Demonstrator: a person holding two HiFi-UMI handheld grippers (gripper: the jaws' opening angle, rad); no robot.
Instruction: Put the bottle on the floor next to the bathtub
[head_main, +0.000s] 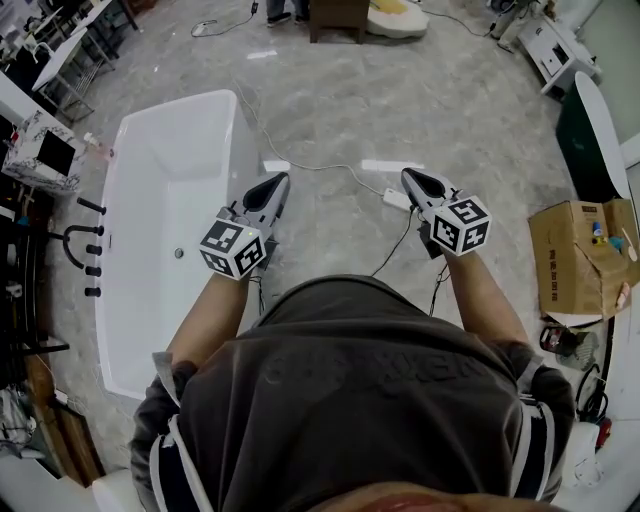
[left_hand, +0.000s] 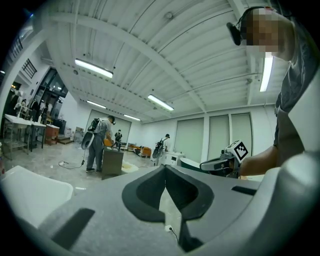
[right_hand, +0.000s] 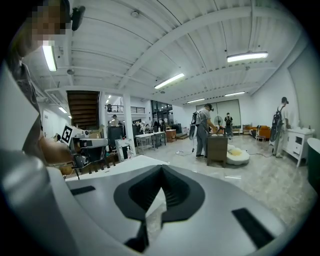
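Observation:
A white bathtub (head_main: 118, 190) stands on the grey marble floor at the left of the head view. Its pale rim also shows in the left gripper view (left_hand: 30, 192) and the right gripper view (right_hand: 125, 167). My left gripper (head_main: 279, 181) hovers just right of the tub's rim, jaws shut with nothing between them (left_hand: 163, 167). My right gripper (head_main: 409, 175) is held level with it over the floor, also shut and empty (right_hand: 161, 167). Each gripper shows in the other's view: the right gripper (left_hand: 225, 162) and the left gripper (right_hand: 82, 142). I see no bottle in any view.
A cable with a white plug block (head_main: 396, 198) runs across the floor between the grippers. An open cardboard box (head_main: 575, 255) with small items sits at the right, beside a dark green tub (head_main: 590, 130). Black tap fittings (head_main: 88, 250) stand left of the bathtub. People stand by a cabinet (right_hand: 217, 145) farther off.

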